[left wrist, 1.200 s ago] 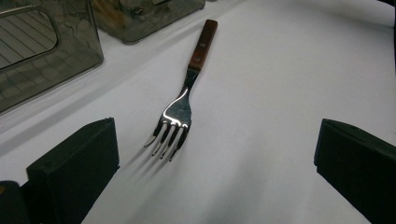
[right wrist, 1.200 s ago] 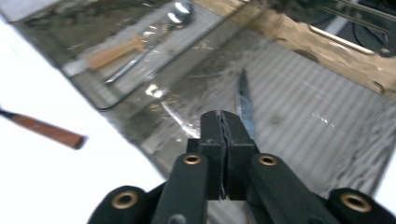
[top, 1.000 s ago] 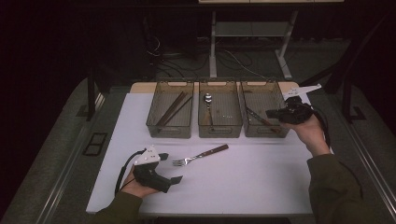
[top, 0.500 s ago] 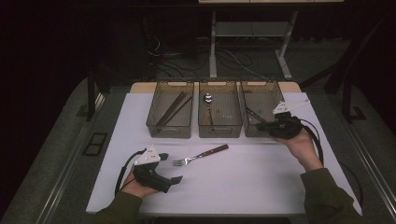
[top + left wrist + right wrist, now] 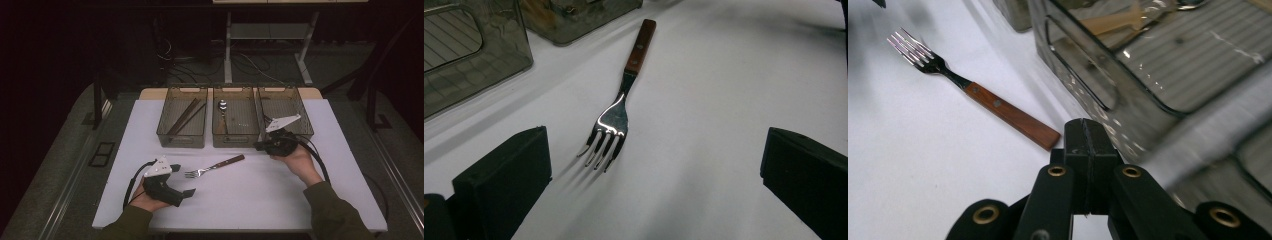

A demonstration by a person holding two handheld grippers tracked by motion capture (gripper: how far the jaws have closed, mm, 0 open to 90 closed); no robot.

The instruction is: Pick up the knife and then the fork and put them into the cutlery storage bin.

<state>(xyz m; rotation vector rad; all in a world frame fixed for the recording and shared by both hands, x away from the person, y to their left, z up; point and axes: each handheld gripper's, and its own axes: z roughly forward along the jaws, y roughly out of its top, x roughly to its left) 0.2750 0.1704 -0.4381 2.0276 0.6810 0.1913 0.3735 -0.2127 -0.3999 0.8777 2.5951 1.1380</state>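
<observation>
Two tongs work here on a white worktop (image 5: 280, 200). Nearest, at about 7 o'clock in the high view, the left tongs (image 5: 186, 192) lie low with the jaws wide and nothing between them; in the left gripper view the fork (image 5: 616, 117) lies just ahead of the gap, prongs toward the camera. This hand has not moved in the last second.

At the centre of the worktop the fork (image 5: 214, 166) rests alone, its wooden handle pointing to about 2 o'clock.

The right tongs (image 5: 259, 146) have changed place: a second ago they were up at the right bin (image 5: 284, 107), and now they are lower and closer to the person, just beside the handle end. Their jaws are pressed together and hold nothing. I judge that they are coming for the fork, and they must open first.

Farther, at 12 o'clock, the three bins stand in a row; the middle bin (image 5: 235, 137) holds a spoon (image 5: 223, 107), the left bin (image 5: 182, 137) holds dark sticks (image 5: 186, 114).
</observation>
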